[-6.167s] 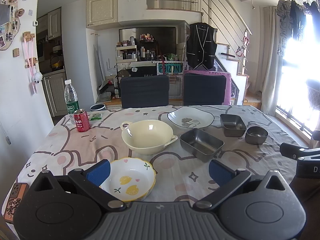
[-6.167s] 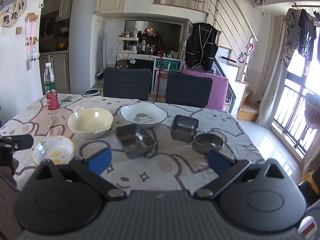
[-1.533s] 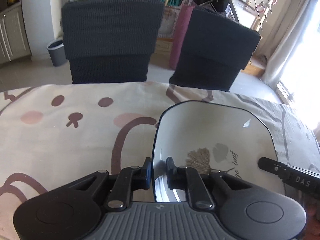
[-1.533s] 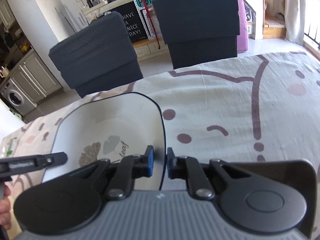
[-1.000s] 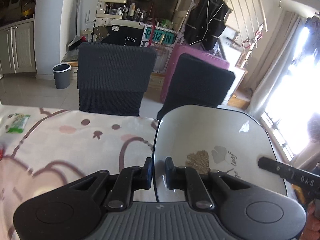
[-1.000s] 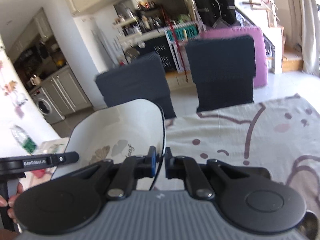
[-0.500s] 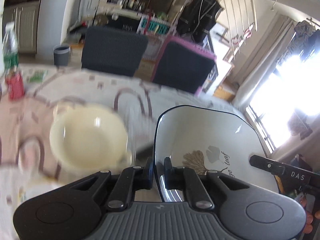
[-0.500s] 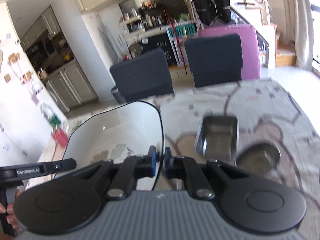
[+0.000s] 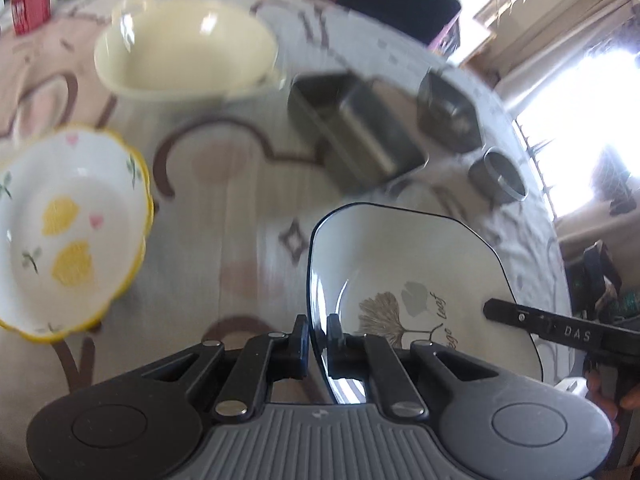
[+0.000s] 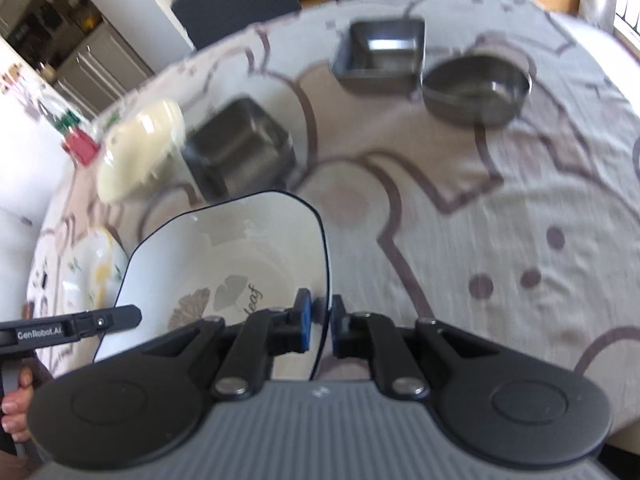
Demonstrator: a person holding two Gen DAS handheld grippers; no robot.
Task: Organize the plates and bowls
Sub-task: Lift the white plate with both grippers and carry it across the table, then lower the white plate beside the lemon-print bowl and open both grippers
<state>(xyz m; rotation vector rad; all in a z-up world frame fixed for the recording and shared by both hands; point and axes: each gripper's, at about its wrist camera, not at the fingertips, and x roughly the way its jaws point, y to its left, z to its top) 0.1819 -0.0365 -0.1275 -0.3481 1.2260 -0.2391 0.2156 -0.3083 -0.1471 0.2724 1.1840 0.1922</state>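
The white leaf plate [image 9: 420,280] hangs above the tabletop [image 10: 520,220], its left rim pinched by the left tongs [image 9: 318,340] and its right rim by the right tongs [image 10: 322,320]. Both should lower it level and together, releasing only once it rests.

Counted:
- 1 cream bowl [image 9: 184,44]
- 1 leaf plate
- 1 lemon bowl [image 9: 68,228]
- 3 steel dishes

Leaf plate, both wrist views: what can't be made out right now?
- Left wrist: leaf plate near edge hidden behind the left gripper body.
- Both views: whether the plate touches the tablecloth; its underside is not visible.
- Left wrist: metal trays smeared by motion blur.
- Right wrist: lemon bowl mostly hidden by the plate, which the right gripper clamps.
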